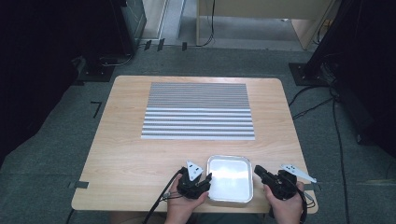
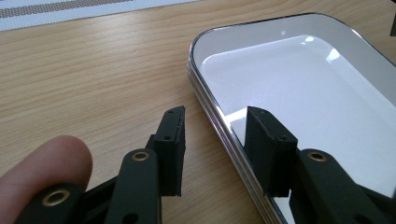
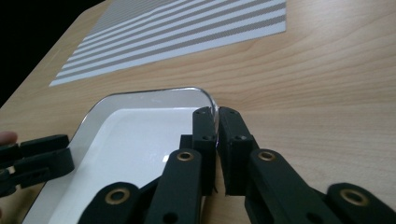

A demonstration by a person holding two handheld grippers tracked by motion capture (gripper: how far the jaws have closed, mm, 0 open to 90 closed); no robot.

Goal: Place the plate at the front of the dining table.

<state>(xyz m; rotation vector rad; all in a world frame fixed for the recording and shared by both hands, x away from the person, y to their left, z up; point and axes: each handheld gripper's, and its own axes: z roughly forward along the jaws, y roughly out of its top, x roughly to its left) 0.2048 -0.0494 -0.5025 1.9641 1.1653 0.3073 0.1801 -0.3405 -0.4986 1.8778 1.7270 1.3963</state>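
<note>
At the near edge of the wooden table (image 1: 130, 158), a shallow metal tray (image 1: 229, 178) with a white inside sat between the two hand-held grippers. In the high view the left gripper (image 1: 206, 179) reached its left side and the right gripper (image 1: 258, 171) its right side, each held in a hand coming in from below.

In the left gripper view, the tray's (image 2: 299, 84) rim ran up between the two black jaws: one jaw stood outside over the bare wood, the other inside over the white floor. The jaws were partly spread, straddling the rim (a strip of table showed between the outer pad and the metal edge), so they were not yet pressing on it. A fingertip (image 2: 42, 163) showed at the lower left.

In the right gripper view, the right gripper (image 3: 217, 135) had its jaws drawn almost together, pinching the tray's (image 3: 116, 135) thin rim near its far rounded corner, one pad inside the tray and one outside. The other gripper's jaw (image 3: 37, 161) showed at the tray's opposite side.

Farther off, past the tray and well apart from it, a striped grey-and-white mat (image 1: 198, 111) lay flat across the middle of the table, finer stripes on its far half, broader ones on its near half.
</note>
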